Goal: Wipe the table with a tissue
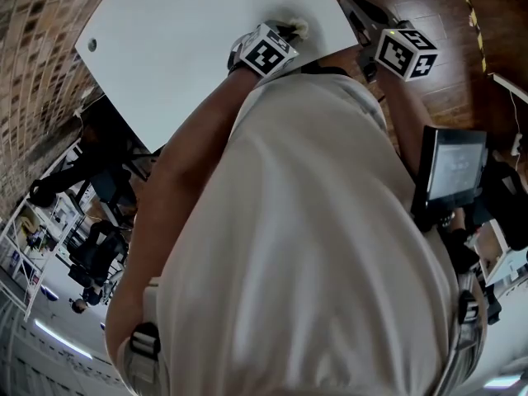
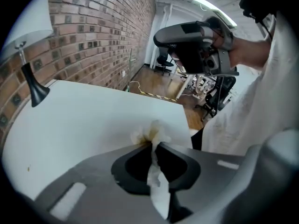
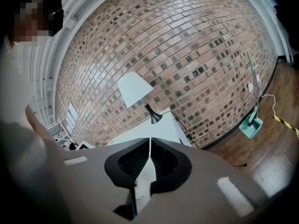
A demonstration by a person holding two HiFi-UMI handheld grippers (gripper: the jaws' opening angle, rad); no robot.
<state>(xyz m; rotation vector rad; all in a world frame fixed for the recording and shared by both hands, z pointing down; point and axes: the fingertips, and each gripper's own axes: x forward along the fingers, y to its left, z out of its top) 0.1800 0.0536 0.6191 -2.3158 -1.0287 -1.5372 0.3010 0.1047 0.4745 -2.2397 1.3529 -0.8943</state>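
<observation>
A crumpled white tissue (image 2: 153, 133) with a brownish stain is pinched in my left gripper (image 2: 153, 143), which is shut on it. The wad presses on the white table (image 2: 84, 120) near its right front corner. In the head view the tissue (image 1: 299, 28) pokes out past the left gripper (image 1: 289, 33) on the table (image 1: 190, 40). My right gripper (image 1: 348, 2) hangs off the table's right edge over the wooden floor. Its jaws meet with nothing between them (image 3: 150, 141). The left gripper view shows the right gripper (image 2: 161, 37) raised in a hand.
A black desk lamp (image 2: 33, 85) with a white shade (image 3: 134, 88) stands at the table's far end by the brick wall (image 2: 93, 36). A green dustpan (image 3: 251, 125) leans on the wall. A small brown speck (image 2: 28, 168) marks the tabletop. Office chairs (image 2: 163, 59) stand beyond.
</observation>
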